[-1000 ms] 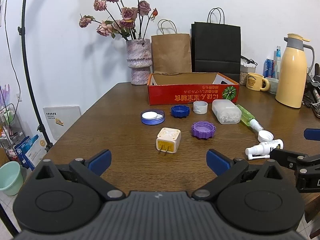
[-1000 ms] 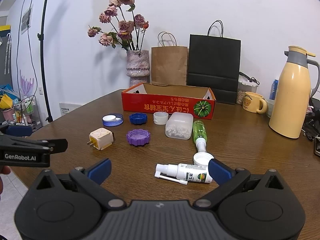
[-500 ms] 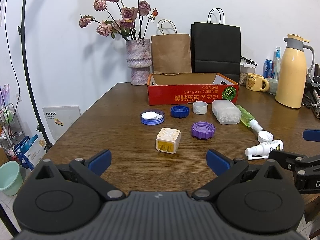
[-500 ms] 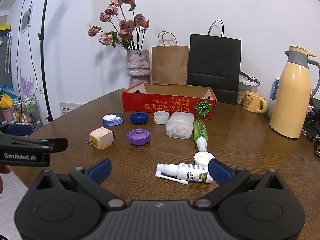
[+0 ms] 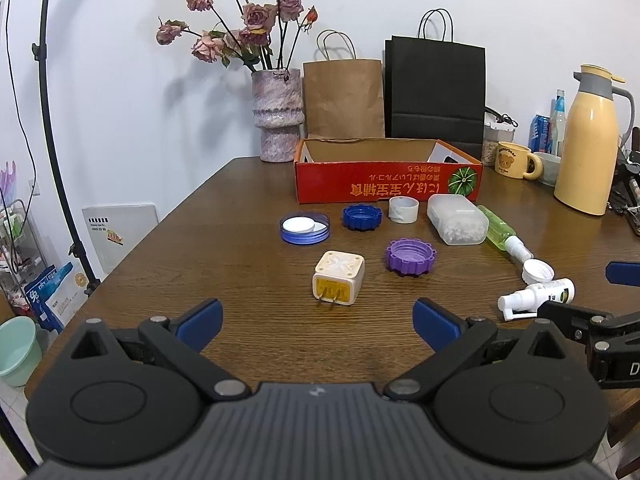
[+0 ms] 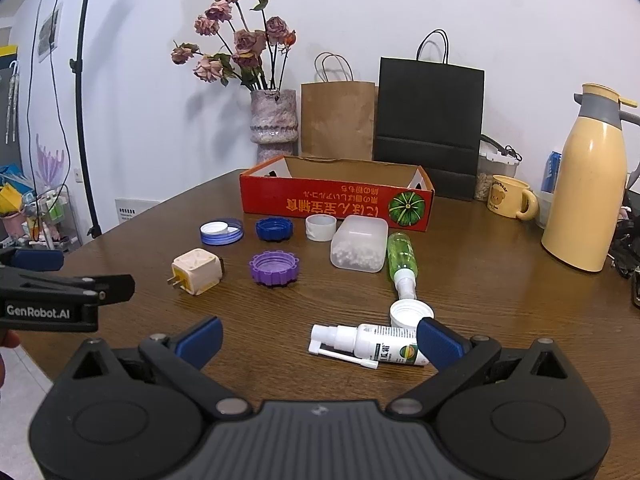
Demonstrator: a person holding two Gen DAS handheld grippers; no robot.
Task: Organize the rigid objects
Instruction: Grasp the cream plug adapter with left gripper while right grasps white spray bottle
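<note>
Small objects lie scattered on the wooden table (image 5: 240,264) in front of an open red cardboard box (image 5: 386,188): a cream plug adapter (image 5: 339,283), a purple lid (image 5: 411,257), a dark blue lid (image 5: 361,217), a light blue lid (image 5: 305,227), a white ring (image 5: 403,209), a clear box of white beads (image 5: 456,224), a green bottle (image 5: 502,232), a white cap (image 5: 538,271) and a white spray bottle (image 6: 372,346). My left gripper (image 5: 318,322) is open just short of the adapter. My right gripper (image 6: 320,338) is open, its right fingertip over the spray bottle's base.
A vase of dried roses (image 5: 276,116), a brown paper bag (image 5: 344,98) and a black paper bag (image 5: 436,96) stand behind the box. A yellow thermos (image 5: 590,144) and a bear mug (image 5: 516,160) are at the right. A light stand (image 5: 52,120) rises left of the table.
Both grippers have edged slightly forward; the objects on the table have not moved.
</note>
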